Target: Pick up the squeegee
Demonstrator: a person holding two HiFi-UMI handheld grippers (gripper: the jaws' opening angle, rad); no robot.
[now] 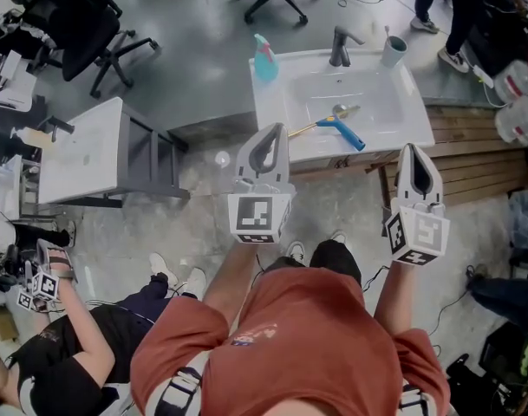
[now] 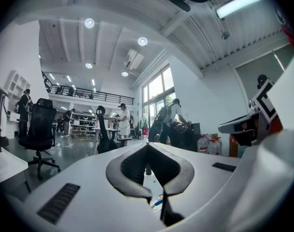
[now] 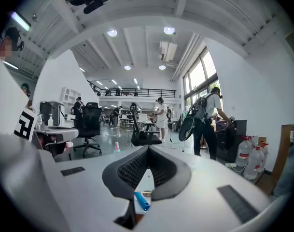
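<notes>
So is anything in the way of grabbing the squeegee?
Nothing visible blocks it. The blue-handled squeegee lies in the white sink basin, just beyond the left hand-held gripper and the right hand-held gripper, both shut.

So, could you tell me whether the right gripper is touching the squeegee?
Apart. The head view shows the right gripper short of the squeegee, with bare sink rim between them.
</notes>
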